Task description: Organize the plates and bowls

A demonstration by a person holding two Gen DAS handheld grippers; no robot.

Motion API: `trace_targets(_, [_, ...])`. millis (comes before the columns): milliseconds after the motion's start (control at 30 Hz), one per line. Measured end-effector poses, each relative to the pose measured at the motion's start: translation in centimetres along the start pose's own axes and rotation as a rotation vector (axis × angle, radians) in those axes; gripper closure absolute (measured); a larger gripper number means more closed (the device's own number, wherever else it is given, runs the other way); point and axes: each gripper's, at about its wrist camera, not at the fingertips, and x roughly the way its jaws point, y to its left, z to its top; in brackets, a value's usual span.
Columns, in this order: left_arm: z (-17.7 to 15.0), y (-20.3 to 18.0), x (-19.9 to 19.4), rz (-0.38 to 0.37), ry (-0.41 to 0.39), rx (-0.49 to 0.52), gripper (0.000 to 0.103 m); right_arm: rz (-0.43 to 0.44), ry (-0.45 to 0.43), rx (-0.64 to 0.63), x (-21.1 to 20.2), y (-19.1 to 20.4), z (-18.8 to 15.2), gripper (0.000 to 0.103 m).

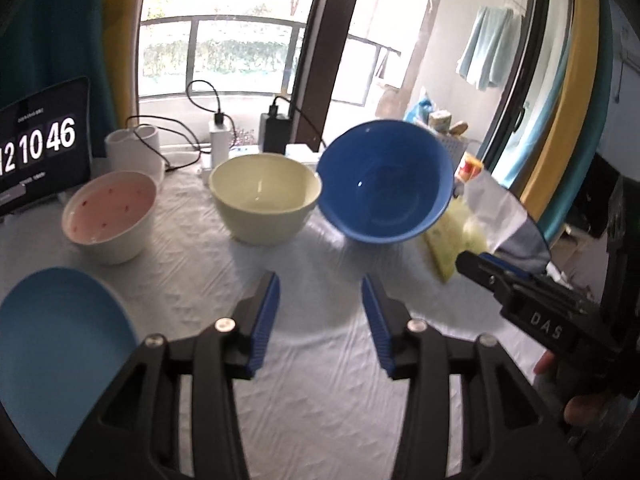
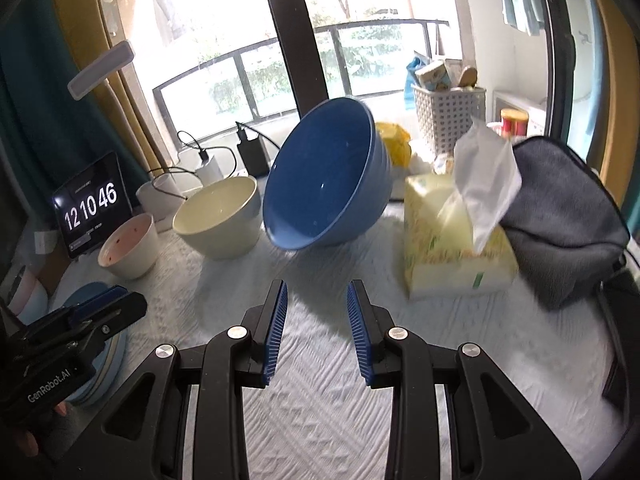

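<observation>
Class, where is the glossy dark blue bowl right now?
In both wrist views, the glossy dark blue bowl sits tilted mid-table, between the cream bowl and the yellow tissue box.

A table under a white textured cloth [image 2: 460, 344] stands before a tall window [image 1: 224, 40] with a dark frame and balcony railing. Bright daylight and greenery outside. Yellow and teal curtains [image 2: 36, 128] hang alongside.

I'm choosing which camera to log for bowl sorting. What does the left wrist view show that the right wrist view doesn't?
Only the left wrist view: the light blue plate seen broadly, and a towel hanging outside.
Only the right wrist view: the whole tissue box, a grey bag and a white basket.
Both: the tilted blue bowl, cream bowl, pink-lined bowl and clock screen.
</observation>
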Motion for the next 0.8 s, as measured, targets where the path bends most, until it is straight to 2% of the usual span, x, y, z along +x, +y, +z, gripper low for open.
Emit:
trace_targets(433, [2.1, -0.1, 4.2, 0.013, -0.038, -0.062, 0.058, -0.015, -0.046, -0.023, 1.6, -1.8, 3.7, 0.069])
trace_targets(633, [2.7, -0.6, 6.2, -0.009, -0.071, -0.076, 0.058, -0.029, -0.055, -0.028, 3.1, -2.3, 4.8, 0.069])
trace_targets(800, [3.3, -0.7, 9.2, -0.016, -0.048, -0.109, 0.058, -0.043, -0.058, -0.028, 4.6, -2.5, 5.9, 0.060])
